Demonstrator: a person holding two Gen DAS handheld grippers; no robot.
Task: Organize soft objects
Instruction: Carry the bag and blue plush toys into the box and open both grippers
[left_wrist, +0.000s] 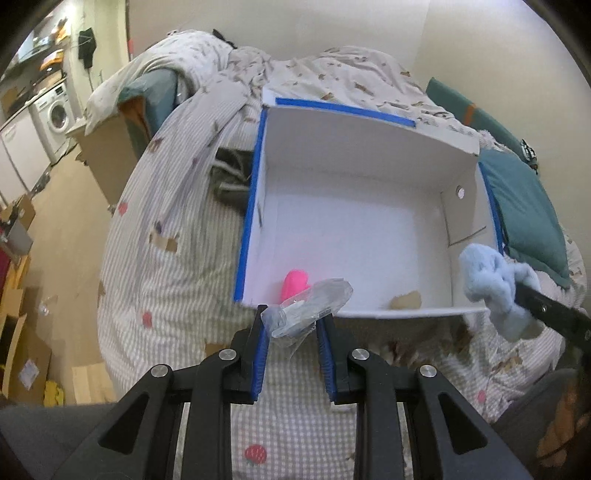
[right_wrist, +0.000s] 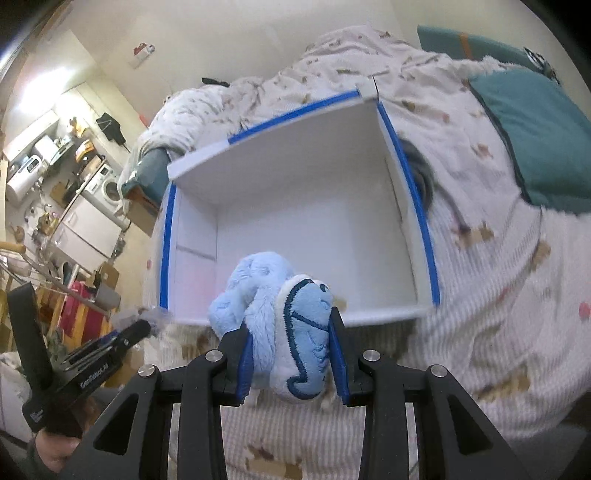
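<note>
- The step in hand looks like carrying two soft things to the white box (left_wrist: 354, 229), which lies open on the bed (left_wrist: 177, 258) and fills the centre of both views; its rim carries blue tape.
- The left hand-held gripper (left_wrist: 291, 325), at the lower centre of the left wrist view, has its jaws closed narrowly on a clear plastic packet (left_wrist: 306, 310) with something pale blue inside; the packet sticks up past the fingertips, over the box's near wall.
- The right hand-held gripper (right_wrist: 291, 350), at the lower centre of the right wrist view, is clamped on a light blue plush toy (right_wrist: 280, 325), whose stitched dark-blue part bulges between the blue pads; the jaws stand moderately apart around its bulk.
- In the left wrist view the same plush shows at the right edge, just at the box's near right corner.
- Already inside the box, against the near wall, lie a pink soft item (left_wrist: 293, 282) and a small beige item (left_wrist: 406, 299).
- Both grippers point steeply down toward the box from the near side, one on each flank; the left one shows at the lower left of the right wrist view, held in a hand (right_wrist: 51, 450).
- Next, I judge, each load must clear the near wall and hang over bare box floor before the jaws part; the light packet may cling to a pad.
</note>
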